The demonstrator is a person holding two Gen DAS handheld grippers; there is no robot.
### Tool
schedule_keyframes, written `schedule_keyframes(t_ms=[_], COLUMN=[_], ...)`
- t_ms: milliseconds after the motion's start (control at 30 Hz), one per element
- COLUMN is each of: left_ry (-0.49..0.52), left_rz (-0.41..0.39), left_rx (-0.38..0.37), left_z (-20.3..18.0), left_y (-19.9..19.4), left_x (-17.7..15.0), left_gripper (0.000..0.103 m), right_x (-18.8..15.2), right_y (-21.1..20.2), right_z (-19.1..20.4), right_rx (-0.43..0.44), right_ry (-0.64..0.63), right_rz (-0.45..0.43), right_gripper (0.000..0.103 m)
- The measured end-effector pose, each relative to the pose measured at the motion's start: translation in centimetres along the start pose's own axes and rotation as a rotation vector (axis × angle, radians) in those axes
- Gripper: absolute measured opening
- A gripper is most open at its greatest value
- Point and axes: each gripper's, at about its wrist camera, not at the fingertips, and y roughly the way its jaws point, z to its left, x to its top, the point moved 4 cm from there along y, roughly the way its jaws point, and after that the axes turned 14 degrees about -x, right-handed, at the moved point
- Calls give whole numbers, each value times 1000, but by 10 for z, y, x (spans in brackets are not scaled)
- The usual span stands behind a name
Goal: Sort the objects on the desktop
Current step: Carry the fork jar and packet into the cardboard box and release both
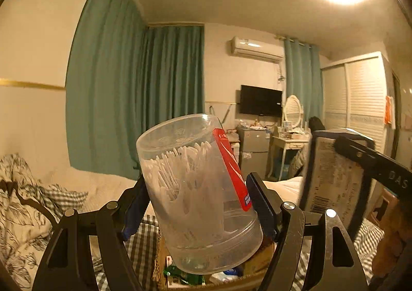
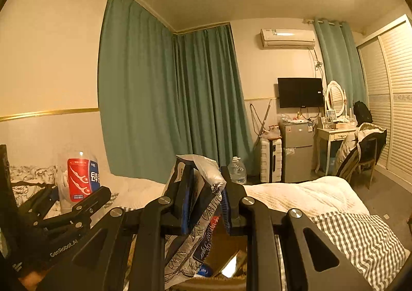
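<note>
Left wrist view: the left gripper [image 1: 198,203] is clamped on a clear plastic jar of white floss picks [image 1: 198,188], tilted between its pads above a cardboard box [image 1: 260,260]. Right wrist view: the right gripper [image 2: 204,201] pinches a soft printed packet [image 2: 203,203] that sticks up between its fingers.

Between your left gripper's [image 1: 198,203] black fingers, the clear floss-pick jar [image 1: 198,188] carries a red label. Your right gripper [image 2: 206,195] pinches a dark-blue-and-white patterned packet [image 2: 203,216], possibly tissues. Below lies grey-checked bedding [image 2: 360,237].
</note>
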Motion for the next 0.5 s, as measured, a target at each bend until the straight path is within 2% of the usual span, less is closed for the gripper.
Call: schedule_keyframes(t_ms=[267, 400, 500], left_ry=[-27, -7, -17], left_rz=[32, 66, 124], left_rx=[35, 38, 15], left_z=[29, 36, 40], left_y=[48, 73, 100], left_x=[-19, -40, -63], left_gripper=[75, 75, 75], right_x=[-15, -35, -52], right_y=[64, 91, 111], right_z=[-1, -5, -6], right_rx=[-54, -74, -75], right_ry=[-1, -12, -11], right_rz=[50, 78, 117], right_gripper=[20, 20, 20])
